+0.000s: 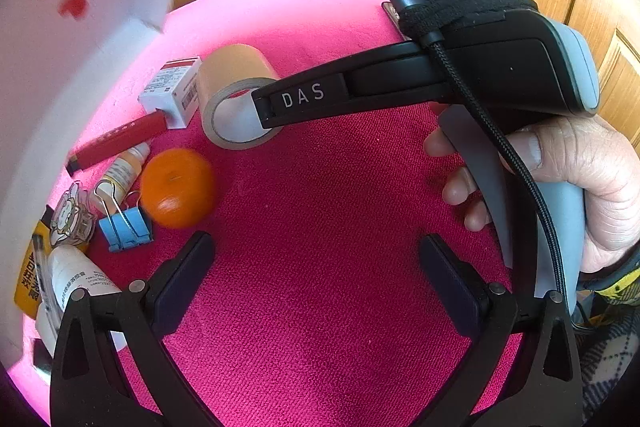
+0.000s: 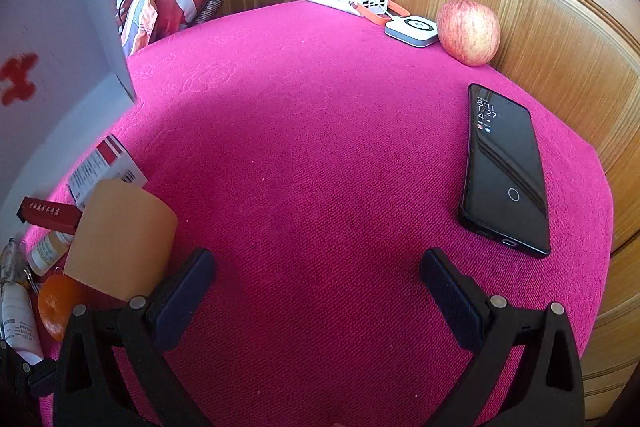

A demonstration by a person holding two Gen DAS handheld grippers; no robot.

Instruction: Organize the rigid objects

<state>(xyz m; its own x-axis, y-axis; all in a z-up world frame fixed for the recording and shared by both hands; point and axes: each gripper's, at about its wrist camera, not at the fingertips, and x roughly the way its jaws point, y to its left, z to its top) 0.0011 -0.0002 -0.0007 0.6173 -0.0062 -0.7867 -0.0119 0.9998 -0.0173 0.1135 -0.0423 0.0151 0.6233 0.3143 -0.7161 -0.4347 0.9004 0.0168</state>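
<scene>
At the far left of the left wrist view a row of small items lies along the white wall: a white tube (image 1: 76, 279), a blue binder clip (image 1: 126, 229), a dropper bottle (image 1: 120, 173), a red pen-like stick (image 1: 118, 141), a mandarin (image 1: 178, 187) and a red-and-white carton (image 1: 172, 95). Just right of the carton stands the roll of tan tape (image 1: 236, 99), lying on its side with its hollow core facing toward the camera. The right gripper (image 1: 264, 107) is the nearer one: its visible finger tip sits across the roll's open end, though whether it touches the tape cannot be told. In its own view the right gripper (image 2: 316, 283) is spread wide with nothing between the pads, the tape (image 2: 120, 239) off its left finger, so a leftward shift seems needed. The left gripper (image 1: 316, 267) also gapes, holding nothing, over bare pink cloth (image 1: 340, 195). Far right lies a black phone (image 2: 504, 171).
</scene>
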